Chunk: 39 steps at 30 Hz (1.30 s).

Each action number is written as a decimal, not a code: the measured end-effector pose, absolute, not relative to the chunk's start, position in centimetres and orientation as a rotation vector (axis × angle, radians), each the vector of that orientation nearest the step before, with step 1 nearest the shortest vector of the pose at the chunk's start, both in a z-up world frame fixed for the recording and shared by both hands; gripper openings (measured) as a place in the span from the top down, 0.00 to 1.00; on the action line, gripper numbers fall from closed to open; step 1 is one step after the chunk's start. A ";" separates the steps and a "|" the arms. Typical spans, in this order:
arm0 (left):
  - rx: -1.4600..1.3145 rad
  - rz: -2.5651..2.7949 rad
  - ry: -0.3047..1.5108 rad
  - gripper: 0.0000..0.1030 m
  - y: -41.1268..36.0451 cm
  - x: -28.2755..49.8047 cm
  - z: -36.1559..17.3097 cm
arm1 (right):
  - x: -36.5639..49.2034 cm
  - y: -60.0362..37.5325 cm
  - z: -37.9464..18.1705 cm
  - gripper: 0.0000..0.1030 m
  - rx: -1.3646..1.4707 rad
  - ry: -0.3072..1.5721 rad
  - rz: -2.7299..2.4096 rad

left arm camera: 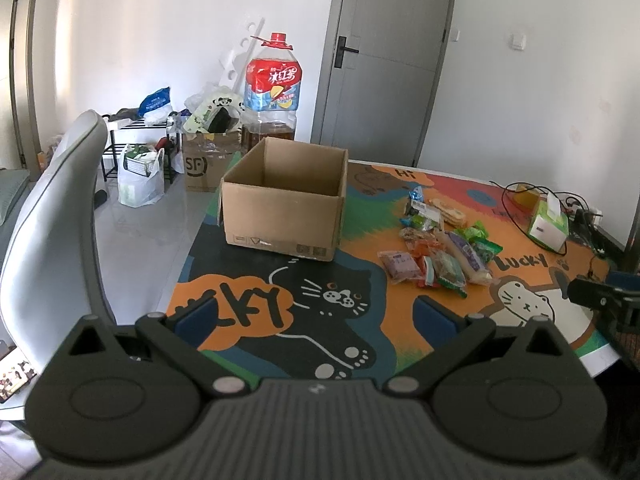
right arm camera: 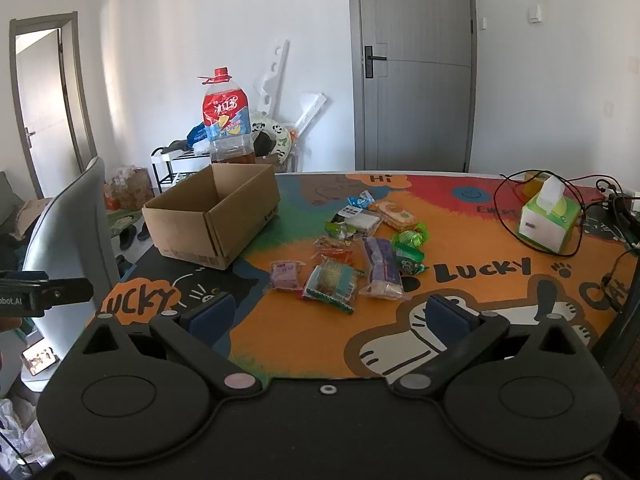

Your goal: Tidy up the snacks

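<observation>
An open, empty cardboard box (left arm camera: 284, 208) stands on the table's left part; it also shows in the right wrist view (right arm camera: 212, 216). A pile of several wrapped snacks (left arm camera: 440, 248) lies to its right, also seen in the right wrist view (right arm camera: 356, 252). A pink packet (right arm camera: 285, 276) and a green packet (right arm camera: 331, 282) lie nearest. My left gripper (left arm camera: 316, 316) is open and empty above the table's near edge. My right gripper (right arm camera: 330, 316) is open and empty, just short of the snacks.
A colourful cat-print mat (right arm camera: 480, 276) covers the table. A tissue box (right arm camera: 548, 220) and cables (right arm camera: 600, 208) lie at the right. A large drink bottle (left arm camera: 272, 92) stands behind the box. A grey chair (left arm camera: 52, 216) stands left of the table.
</observation>
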<state>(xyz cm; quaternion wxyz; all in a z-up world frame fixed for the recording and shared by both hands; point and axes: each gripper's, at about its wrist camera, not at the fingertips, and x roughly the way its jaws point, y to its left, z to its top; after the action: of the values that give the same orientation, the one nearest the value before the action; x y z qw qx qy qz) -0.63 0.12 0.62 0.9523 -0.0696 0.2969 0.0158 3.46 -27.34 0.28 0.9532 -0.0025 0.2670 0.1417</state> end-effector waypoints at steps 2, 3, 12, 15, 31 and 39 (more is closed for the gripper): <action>-0.143 0.034 0.603 0.00 0.1 -0.7 0.6 | 3.4 -27.5 0.3 0.00 -0.004 0.539 0.289; -0.143 0.034 0.603 0.00 0.1 -0.6 0.7 | 3.5 -27.6 0.3 0.00 -0.003 0.540 0.289; -0.133 0.027 0.612 0.00 -0.3 -0.4 0.5 | 3.4 -27.7 0.5 0.00 0.008 0.540 0.284; -0.132 0.024 0.613 0.00 -0.3 -0.4 0.4 | 3.4 -27.6 0.7 0.00 0.004 0.534 0.276; -0.139 0.011 0.613 0.00 -0.5 -0.7 0.5 | 3.6 -27.3 0.9 0.00 0.005 0.542 0.266; -0.132 0.001 0.602 0.00 -0.7 -1.0 0.9 | 3.4 -27.0 0.8 0.00 -0.005 0.544 0.272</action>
<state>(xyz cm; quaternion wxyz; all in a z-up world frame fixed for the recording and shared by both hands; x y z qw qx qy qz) -1.02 -0.73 0.89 0.9529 -0.0650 0.2962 0.0005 3.44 -27.02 0.79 0.9541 -0.0026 0.2679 0.1341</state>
